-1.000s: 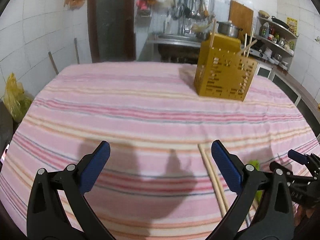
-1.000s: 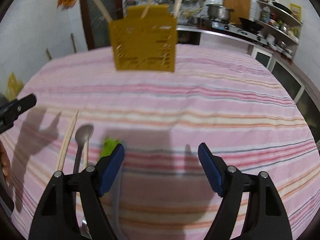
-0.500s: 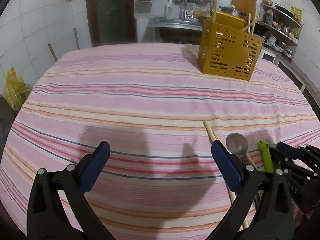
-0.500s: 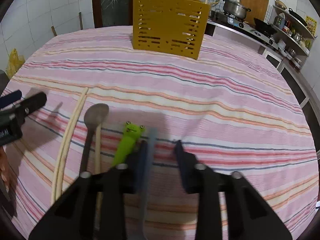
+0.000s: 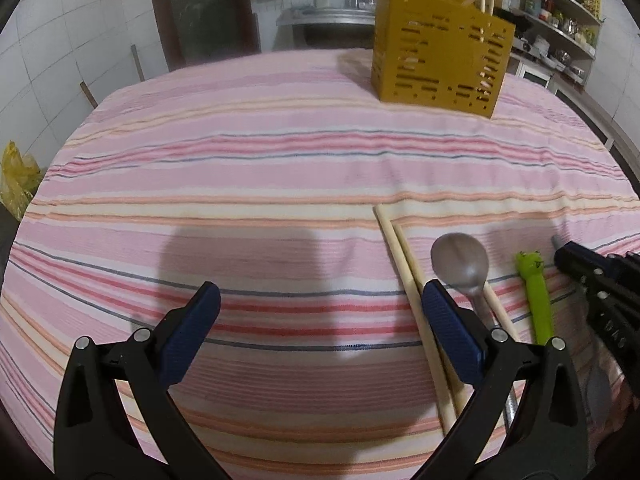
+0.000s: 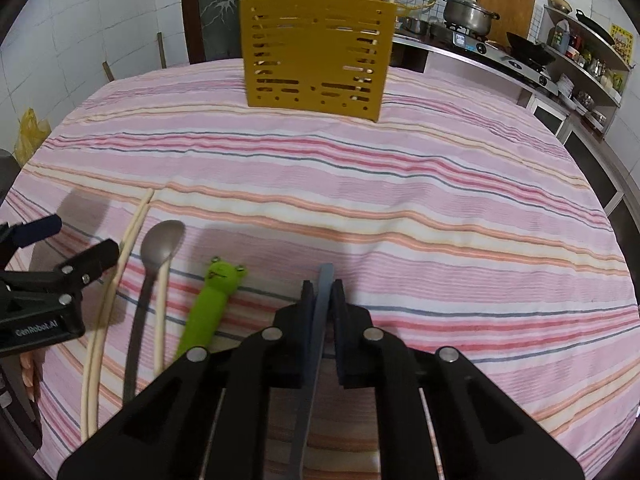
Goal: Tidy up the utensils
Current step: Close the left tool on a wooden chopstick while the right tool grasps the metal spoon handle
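On the striped tablecloth (image 6: 440,184), my right gripper (image 6: 320,292) has clamped a grey utensil handle (image 6: 324,280) — my left gripper (image 5: 316,320) still gapes.

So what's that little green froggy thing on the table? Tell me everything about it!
The green frog utensil has a bright green handle shaped like a frog, with two round eyes and a smile on top. It looks soft and rubbery. It lies flat on the striped tablecloth, head pointing toward the yellow holder, between the metal spoon and the right claw. Its lower end is hidden. Nothing grips it.
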`<action>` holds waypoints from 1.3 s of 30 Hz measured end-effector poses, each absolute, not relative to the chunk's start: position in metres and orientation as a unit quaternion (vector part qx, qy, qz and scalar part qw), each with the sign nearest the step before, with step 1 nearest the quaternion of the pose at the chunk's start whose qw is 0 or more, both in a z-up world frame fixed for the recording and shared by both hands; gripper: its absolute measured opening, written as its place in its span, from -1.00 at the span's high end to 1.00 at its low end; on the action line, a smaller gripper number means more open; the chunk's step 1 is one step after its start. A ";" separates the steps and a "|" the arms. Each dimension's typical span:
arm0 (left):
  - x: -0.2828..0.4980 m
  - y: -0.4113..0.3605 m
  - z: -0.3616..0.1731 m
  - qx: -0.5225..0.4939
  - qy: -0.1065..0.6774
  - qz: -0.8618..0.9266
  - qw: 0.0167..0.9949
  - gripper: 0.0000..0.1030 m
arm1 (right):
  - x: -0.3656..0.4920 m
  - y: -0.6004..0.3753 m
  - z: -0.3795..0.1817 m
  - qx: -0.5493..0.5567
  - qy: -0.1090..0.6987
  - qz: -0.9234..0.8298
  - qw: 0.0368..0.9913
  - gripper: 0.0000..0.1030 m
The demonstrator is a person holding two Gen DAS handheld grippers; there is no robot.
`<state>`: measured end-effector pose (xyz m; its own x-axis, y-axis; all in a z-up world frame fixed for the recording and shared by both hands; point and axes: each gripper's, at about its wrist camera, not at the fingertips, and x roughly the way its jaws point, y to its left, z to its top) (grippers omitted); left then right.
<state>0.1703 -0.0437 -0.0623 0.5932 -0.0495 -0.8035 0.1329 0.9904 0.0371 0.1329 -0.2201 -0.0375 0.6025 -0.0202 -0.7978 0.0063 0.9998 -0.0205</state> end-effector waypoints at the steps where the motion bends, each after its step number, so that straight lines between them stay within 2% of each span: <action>1: 0.171 -0.044 -0.064 0.047 0.452 -0.049 0.889 -0.90 | 0.133 -0.221 -0.038 -0.004 0.445 -0.005 0.896 0.82; 10: 0.173 -0.054 -0.068 0.061 0.458 -0.035 0.886 -0.86 | 0.134 -0.226 -0.040 0.012 0.442 0.000 0.897 0.82; 12: 0.176 -0.057 -0.067 0.053 0.460 -0.036 0.885 -0.75 | 0.136 -0.227 -0.040 0.012 0.445 -0.001 0.896 0.82; 17: 0.176 -0.068 -0.064 0.052 0.458 -0.042 0.886 -0.17 | 0.139 -0.226 -0.039 0.011 0.451 -0.005 0.893 0.82; 20: 0.175 -0.077 -0.063 0.056 0.456 -0.047 0.887 0.07 | 0.141 -0.226 -0.039 0.011 0.451 -0.008 0.892 0.82; 27: 0.179 -0.082 -0.060 0.032 0.470 -0.055 0.880 0.40 | 0.149 -0.231 -0.039 0.023 0.455 -0.017 0.890 0.82; 32: 0.189 -0.087 -0.060 0.025 0.480 -0.068 0.874 0.73 | 0.155 -0.231 -0.040 0.023 0.460 -0.022 0.887 0.82; 35: 0.197 -0.088 -0.060 0.019 0.488 -0.072 0.870 0.84 | 0.157 -0.233 -0.040 0.033 0.463 -0.022 0.886 0.83; 39: 0.205 -0.090 -0.061 0.016 0.491 -0.077 0.868 0.88 | 0.159 -0.235 -0.038 0.039 0.461 -0.027 0.886 0.84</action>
<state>0.2047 -0.0898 -0.0608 0.5056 -0.1176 -0.8547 0.1485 0.9877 -0.0480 0.1586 -0.2346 -0.0384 0.5742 -0.0108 -0.8187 0.0835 0.9955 0.0454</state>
